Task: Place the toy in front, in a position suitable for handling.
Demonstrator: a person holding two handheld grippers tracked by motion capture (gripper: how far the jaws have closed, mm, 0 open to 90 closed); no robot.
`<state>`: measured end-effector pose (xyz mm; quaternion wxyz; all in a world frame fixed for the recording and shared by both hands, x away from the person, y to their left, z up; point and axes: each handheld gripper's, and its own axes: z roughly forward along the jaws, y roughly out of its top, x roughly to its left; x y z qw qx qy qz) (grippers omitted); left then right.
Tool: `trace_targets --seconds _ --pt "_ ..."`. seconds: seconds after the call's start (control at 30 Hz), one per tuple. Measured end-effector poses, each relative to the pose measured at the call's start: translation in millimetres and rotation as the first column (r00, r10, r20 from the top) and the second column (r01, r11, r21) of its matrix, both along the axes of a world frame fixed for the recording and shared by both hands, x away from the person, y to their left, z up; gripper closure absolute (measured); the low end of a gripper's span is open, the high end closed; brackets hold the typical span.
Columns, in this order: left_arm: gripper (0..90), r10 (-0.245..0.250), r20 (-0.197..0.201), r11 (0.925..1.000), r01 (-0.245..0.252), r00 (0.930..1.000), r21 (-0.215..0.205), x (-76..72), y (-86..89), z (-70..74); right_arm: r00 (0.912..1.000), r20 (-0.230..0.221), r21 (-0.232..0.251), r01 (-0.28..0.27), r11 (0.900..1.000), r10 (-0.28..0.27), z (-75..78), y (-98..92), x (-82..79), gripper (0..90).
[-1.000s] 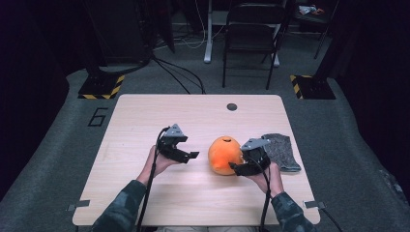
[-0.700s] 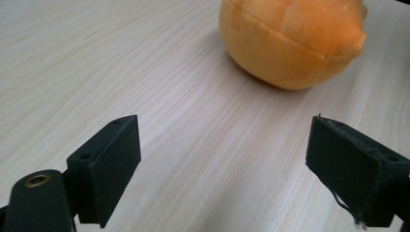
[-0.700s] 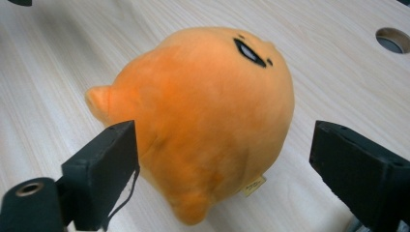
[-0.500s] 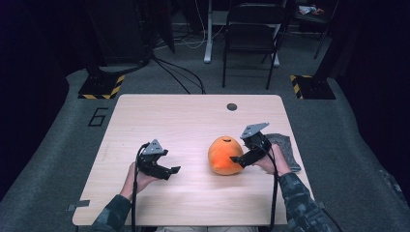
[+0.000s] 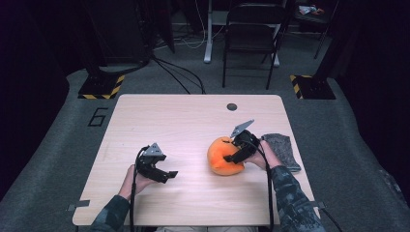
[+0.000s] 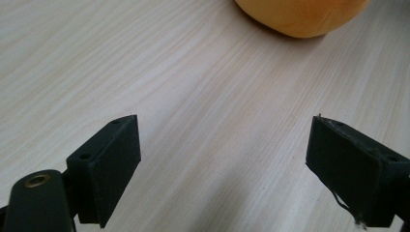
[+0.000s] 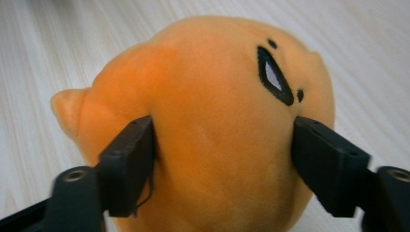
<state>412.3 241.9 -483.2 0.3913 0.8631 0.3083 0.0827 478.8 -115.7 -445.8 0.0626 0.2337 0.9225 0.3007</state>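
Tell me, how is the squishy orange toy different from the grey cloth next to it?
The orange toy is round and puffy; the grey cloth lies flat. The toy is bright orange with a small black-and-white stitched mark, while the cloth is dull speckled grey. The right gripper has its jaws on both sides of the toy, having just been closing on it; the cloth lies beside the hand, ungripped. Both look soft and rest on the wooden table.

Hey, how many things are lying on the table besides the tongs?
2. An orange plush toy sits right of center, with the right tongs closing around it, and a grey cloth lies by the right edge. Nothing else seems hidden.
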Motion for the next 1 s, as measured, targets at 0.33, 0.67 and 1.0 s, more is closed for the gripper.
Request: trace_targets --seconds 0.33,0.67,1.0 --pt "12.0 0.011 -0.05 0.9993 -0.009 0.9987 0.036 -11.0 5.7 -9.4 0.9989 0.047 0.023 0.002 1.0 -0.003 -12.2 0.2 -11.3 63.8" --pt "12.0 0.041 -0.041 0.999 -0.041 0.9983 0.018 -11.2 14.7 -10.4 0.9889 0.089 0.088 0.111 0.99 -0.119 13.1 -0.4 -33.4 70.7" --pt "11.9 0.051 -0.041 0.9986 -0.051 0.9979 0.012 -9.0 13.3 -9.6 0.8942 0.107 0.148 0.418 0.896 -0.435 36.6 0.6 -50.6 69.2"
